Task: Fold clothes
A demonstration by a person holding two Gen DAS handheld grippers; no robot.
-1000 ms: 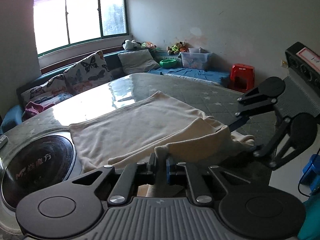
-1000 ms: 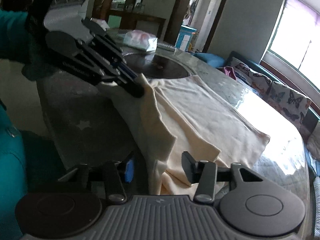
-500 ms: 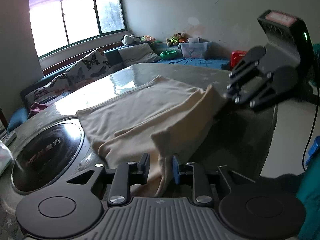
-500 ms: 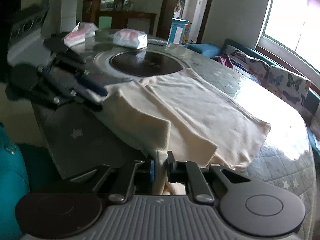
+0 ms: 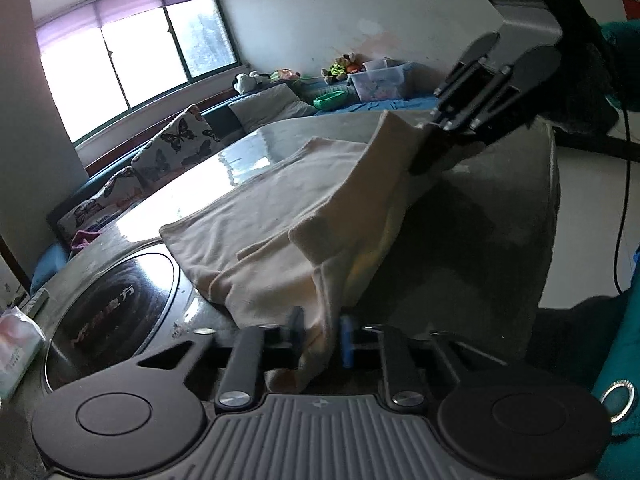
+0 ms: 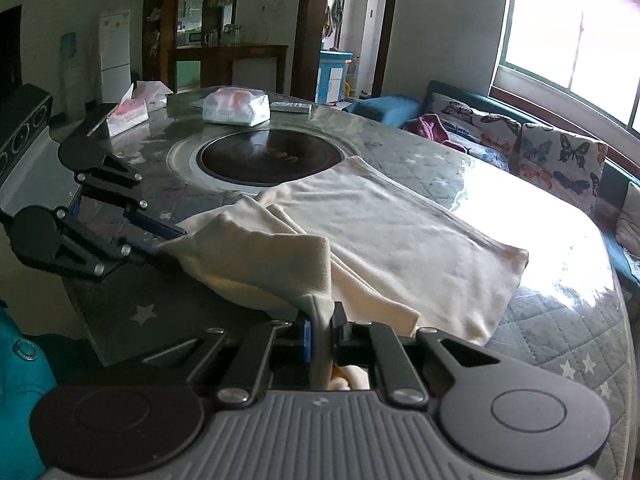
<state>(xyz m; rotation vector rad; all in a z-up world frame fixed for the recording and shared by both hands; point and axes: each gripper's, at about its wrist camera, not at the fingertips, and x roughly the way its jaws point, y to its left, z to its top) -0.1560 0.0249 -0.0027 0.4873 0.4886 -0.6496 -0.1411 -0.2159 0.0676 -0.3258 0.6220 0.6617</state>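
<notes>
On the near side of the black round hotplate (image 6: 272, 156) set into the tabletop (image 6: 440, 172), a cream garment (image 6: 400, 232) lies spread flat, its far part resting on the glossy surface and its near edge lifted clear of it. The left tongs (image 5: 320, 336) are clamped on a fold of that near edge, the cloth pinched between the two blue-tipped fingers (image 5: 297, 320) and hanging down past them. The right tongs (image 6: 320, 332) are likewise clamped on the garment, with fabric running down between the closed jaws. In the left wrist view the right tongs (image 5: 424, 160) appear on the far side of the raised fold, away from the hotplate (image 5: 112, 304), gripping its other corner, so the edge is stretched taut between the two tools. In the right wrist view the left tongs (image 6: 168, 236) sit just in front of the hotplate, holding their corner. Beyond the hotplate, two white tissue packs (image 6: 236, 108) rest on the tabletop. A sofa with butterfly-print cushions (image 6: 560, 156) stands beyond the tabletop, under the window (image 6: 576, 20). A teal sleeve (image 6: 20, 400) shows at the lower left of the right wrist view.
</notes>
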